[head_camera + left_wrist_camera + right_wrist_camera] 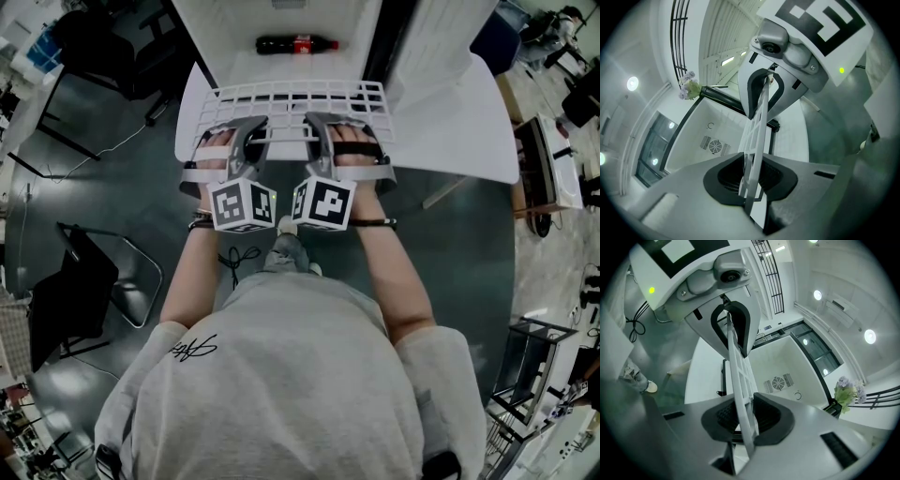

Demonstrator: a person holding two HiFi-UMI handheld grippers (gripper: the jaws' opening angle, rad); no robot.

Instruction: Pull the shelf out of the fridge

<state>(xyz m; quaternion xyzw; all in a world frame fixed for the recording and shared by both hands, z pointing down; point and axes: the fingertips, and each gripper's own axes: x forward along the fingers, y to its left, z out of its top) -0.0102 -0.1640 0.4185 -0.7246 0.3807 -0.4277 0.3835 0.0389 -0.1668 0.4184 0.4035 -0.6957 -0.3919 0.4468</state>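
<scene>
Shelf (291,98) juts flat from the fridge (225,28) toward the person. Left gripper (246,131) and right gripper (323,129), side by side, each have jaws pinching its near edge, so the pull likely runs straight back.

My left gripper (246,131) and right gripper (323,127) met the near edge of the white shelf (291,97), side by side. At twelve o'clock beyond it, a dark bottle (296,44) lay on its side inside the fridge (217,37).
</scene>
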